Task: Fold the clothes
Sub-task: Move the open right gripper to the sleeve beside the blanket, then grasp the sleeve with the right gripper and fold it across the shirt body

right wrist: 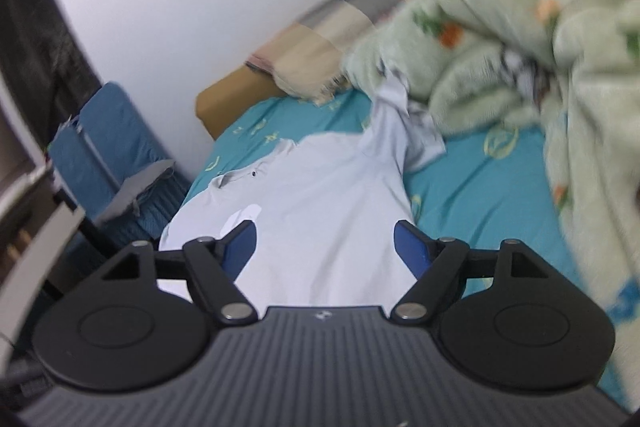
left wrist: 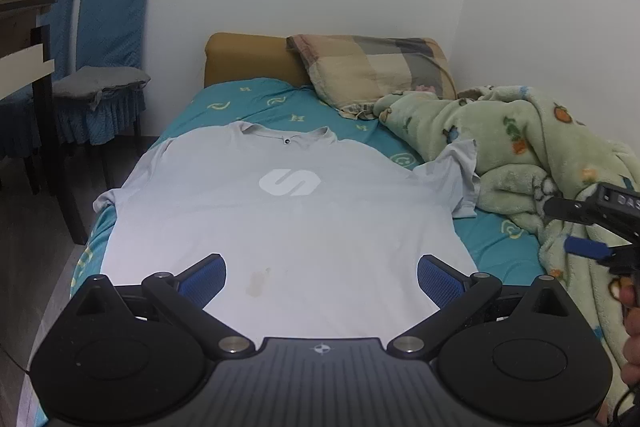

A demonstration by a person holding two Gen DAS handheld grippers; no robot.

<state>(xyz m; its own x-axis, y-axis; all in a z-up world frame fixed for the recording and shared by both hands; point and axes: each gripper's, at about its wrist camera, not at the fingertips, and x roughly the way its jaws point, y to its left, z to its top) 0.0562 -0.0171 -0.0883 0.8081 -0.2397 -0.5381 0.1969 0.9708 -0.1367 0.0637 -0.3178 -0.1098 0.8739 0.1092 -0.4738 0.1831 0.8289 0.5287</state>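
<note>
A pale grey T-shirt [left wrist: 288, 223] with a white S logo lies flat, front up, on the teal bed sheet [left wrist: 256, 103], collar toward the headboard. Its right sleeve [left wrist: 460, 179] is rumpled against the blanket. My left gripper [left wrist: 322, 281] is open and empty above the shirt's lower hem. My right gripper [right wrist: 324, 251] is open and empty over the shirt's [right wrist: 304, 211] right side; this view is blurred. The right gripper also shows in the left wrist view [left wrist: 592, 227], at the right edge above the blanket.
A green fleece blanket [left wrist: 532, 155] is heaped along the bed's right side. A plaid pillow [left wrist: 372, 71] leans on the ochre headboard [left wrist: 240, 59]. Blue-covered chairs [left wrist: 100, 59] and a dark table [left wrist: 24, 27] stand left of the bed.
</note>
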